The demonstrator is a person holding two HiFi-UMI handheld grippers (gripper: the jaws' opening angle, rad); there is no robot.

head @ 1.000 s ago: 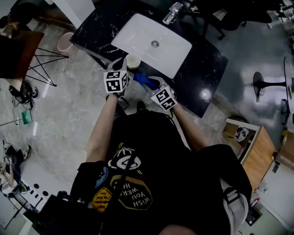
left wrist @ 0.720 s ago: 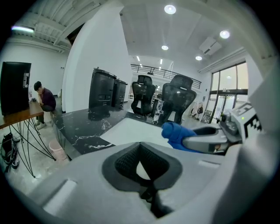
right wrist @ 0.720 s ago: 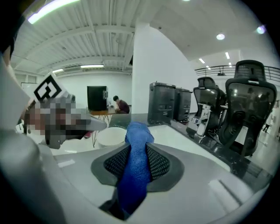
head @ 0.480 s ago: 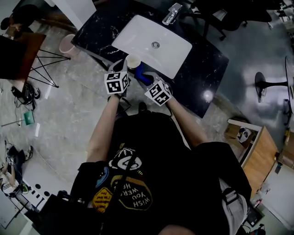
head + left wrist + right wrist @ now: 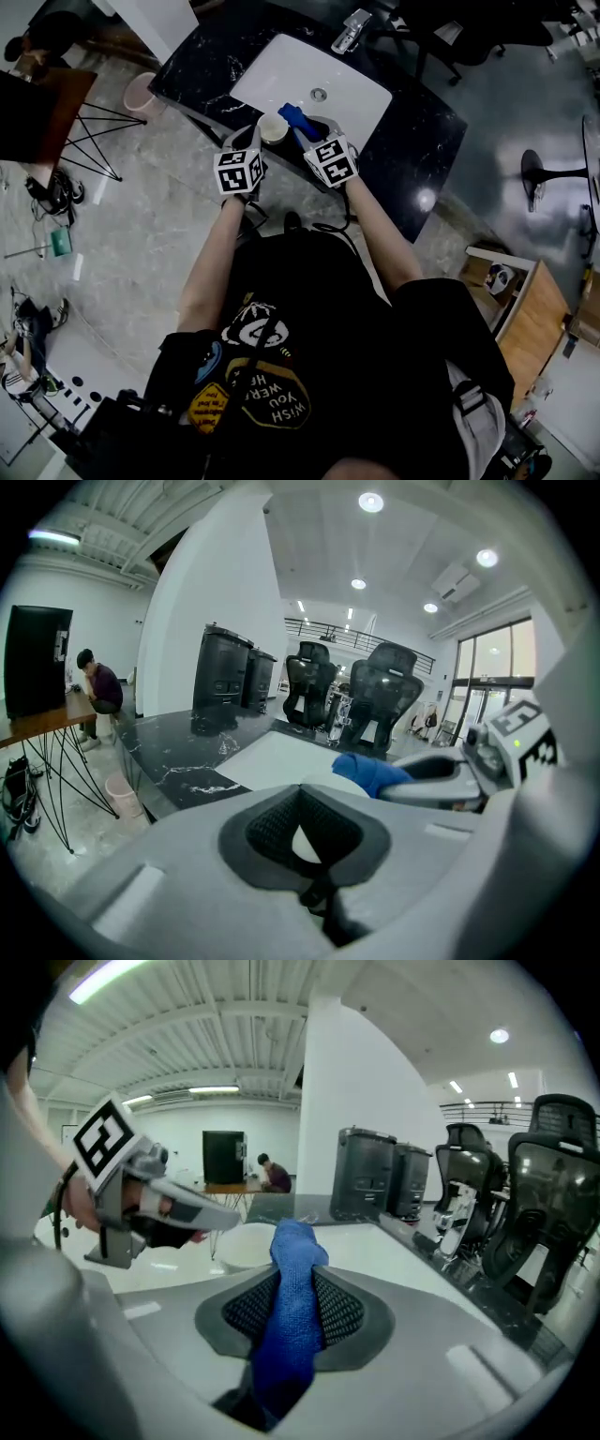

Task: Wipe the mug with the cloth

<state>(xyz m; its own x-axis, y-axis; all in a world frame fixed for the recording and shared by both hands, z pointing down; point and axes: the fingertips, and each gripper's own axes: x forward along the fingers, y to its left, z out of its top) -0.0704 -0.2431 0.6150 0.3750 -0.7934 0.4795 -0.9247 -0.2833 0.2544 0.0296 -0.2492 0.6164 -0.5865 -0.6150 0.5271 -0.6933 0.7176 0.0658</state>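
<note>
A cream mug hangs over the near edge of the white sink, at the tip of my left gripper. In the left gripper view a pale sliver of the mug sits pinched between the dark pads, so that gripper is shut on it. My right gripper is shut on a blue cloth, whose free end pokes out just right of the mug's rim. In the right gripper view the cloth stands up between the pads, with the mug close behind it; whether they touch I cannot tell.
The sink is set in a black marble counter with a chrome faucet at its far side. Two dark bins stand on the counter. A pink bucket is on the floor at the left. A person sits at a far desk.
Both grippers have moved forward over the sink's near edge. The right gripper has swung the blue cloth from below the mug up to the right of its rim.
</note>
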